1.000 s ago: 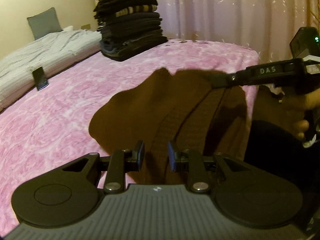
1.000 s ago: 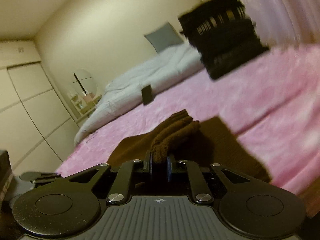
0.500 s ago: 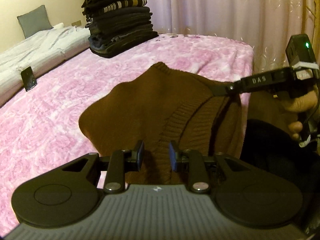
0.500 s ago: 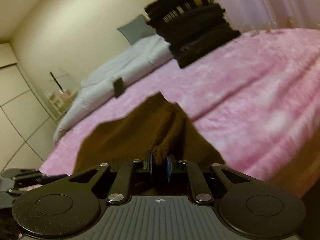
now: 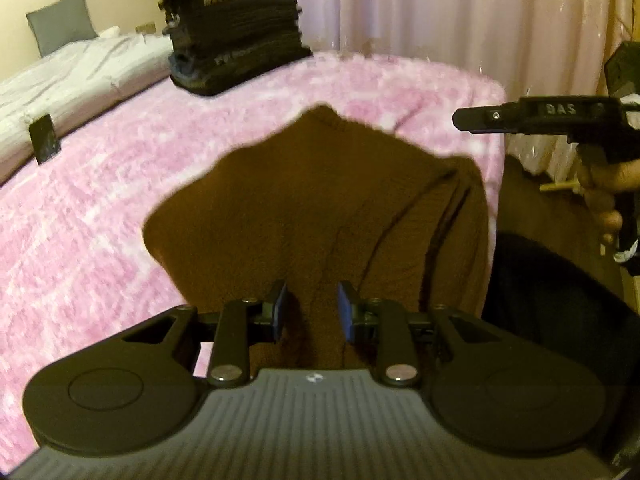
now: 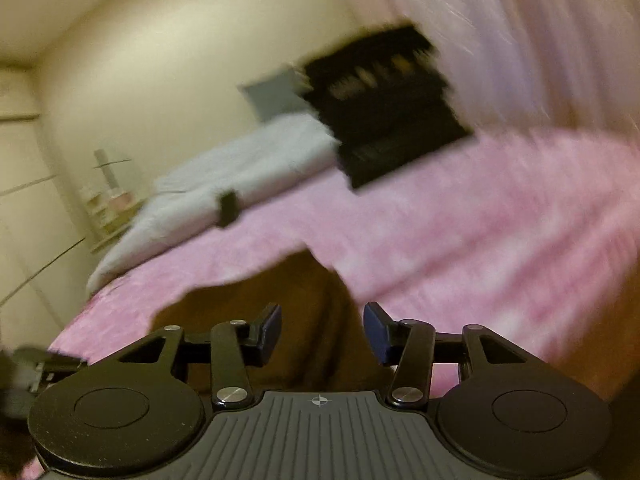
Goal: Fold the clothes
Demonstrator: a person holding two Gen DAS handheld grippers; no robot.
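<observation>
Nearby, left gripper [image 5: 311, 312] pinching brown sweater [image 5: 320, 208], right gripper [image 6: 322, 332] opening empty, black clothes stack [image 5: 236, 24] behind.

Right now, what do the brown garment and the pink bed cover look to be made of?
Brown garment: seemingly knitted wool or acrylic, matte, soft folds; blur hides the stitches. Pink bed cover: likely plush fleece, mottled pink-and-white fuzzy surface, no sheen.

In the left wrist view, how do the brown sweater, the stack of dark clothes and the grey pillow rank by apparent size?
1. brown sweater, nearest the camera
2. stack of dark clothes
3. grey pillow, farthest away
</observation>
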